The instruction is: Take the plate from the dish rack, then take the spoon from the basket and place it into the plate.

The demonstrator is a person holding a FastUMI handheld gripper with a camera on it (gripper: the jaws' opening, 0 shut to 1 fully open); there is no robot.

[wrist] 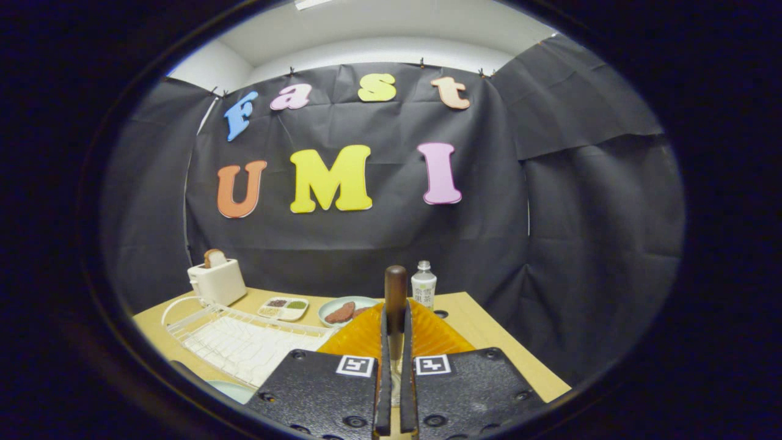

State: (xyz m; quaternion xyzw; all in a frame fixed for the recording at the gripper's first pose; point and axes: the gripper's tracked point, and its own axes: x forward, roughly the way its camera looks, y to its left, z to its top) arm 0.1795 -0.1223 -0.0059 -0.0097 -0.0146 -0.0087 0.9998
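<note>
Wood-handled spoon (395,305) stood pinched upright between the closed gripper (395,342) fingers, over the orange basket (427,333), white dish rack (244,342) at nine o'clock, likely to swivel or slip if swung fast toward the plate (229,389).

The claw (396,342) grips the spoon (395,305) upright by its brown handle, above the orange basket (427,333); the dish rack (244,342) lies beside it.

I see a dark brown spoon handle (395,287), a ribbed orange basket (437,333), a white wire dish rack (244,342), a cream toaster (217,282), and a tan table (489,330).
</note>
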